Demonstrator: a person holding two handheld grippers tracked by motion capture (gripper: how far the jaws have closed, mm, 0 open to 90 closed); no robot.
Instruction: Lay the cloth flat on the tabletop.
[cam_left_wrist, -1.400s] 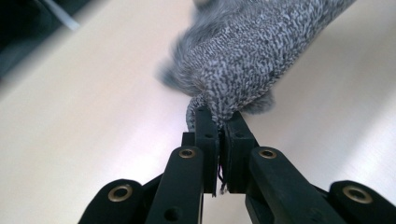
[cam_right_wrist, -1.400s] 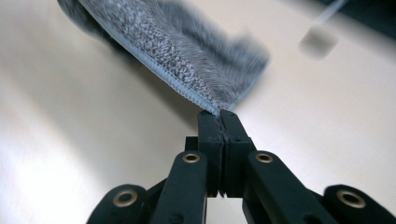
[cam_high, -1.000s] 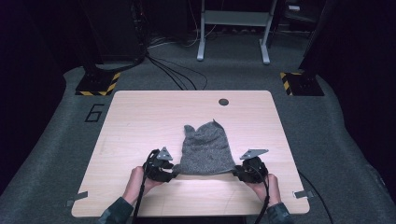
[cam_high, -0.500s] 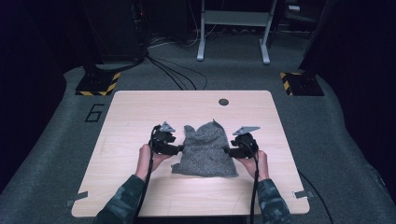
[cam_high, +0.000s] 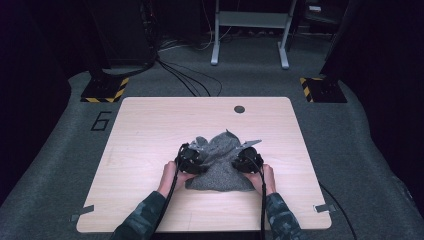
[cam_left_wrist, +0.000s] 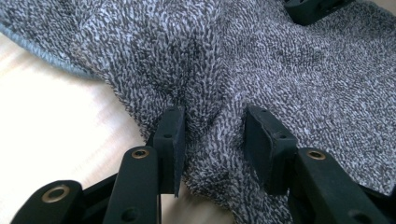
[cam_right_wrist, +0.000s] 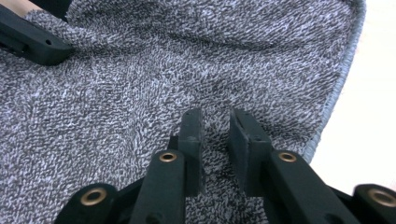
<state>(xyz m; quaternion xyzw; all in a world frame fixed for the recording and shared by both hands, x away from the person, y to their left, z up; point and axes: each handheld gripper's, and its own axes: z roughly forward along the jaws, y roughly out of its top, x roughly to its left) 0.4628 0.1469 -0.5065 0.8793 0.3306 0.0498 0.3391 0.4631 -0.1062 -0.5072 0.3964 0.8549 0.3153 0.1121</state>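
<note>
A grey knitted cloth (cam_high: 220, 167) lies bunched near the middle of the wooden table (cam_high: 150, 130). My left gripper (cam_high: 204, 159) sits on the cloth's left side and my right gripper (cam_high: 235, 160) on its right side. Both point inward at each other. In the left gripper view the jaws (cam_left_wrist: 215, 135) have just been closing, with a raised fold of cloth (cam_left_wrist: 280, 60) pinched between the pads. In the right gripper view the jaws (cam_right_wrist: 215, 135) have also been closing and stand narrow around a ridge of cloth (cam_right_wrist: 187, 56).
A dark round hole (cam_high: 239, 109) sits near the table's far edge. Cables (cam_high: 185, 80), two yellow-and-black striped bases (cam_high: 105, 90) and metal frame legs (cam_high: 216, 45) stand on the floor beyond. Camouflage sleeves (cam_high: 145, 215) come in from the near edge.
Both grippers have moved away from the table's near edge and in towards each other. The cloth, flat before, is now pushed together and humped between them.
</note>
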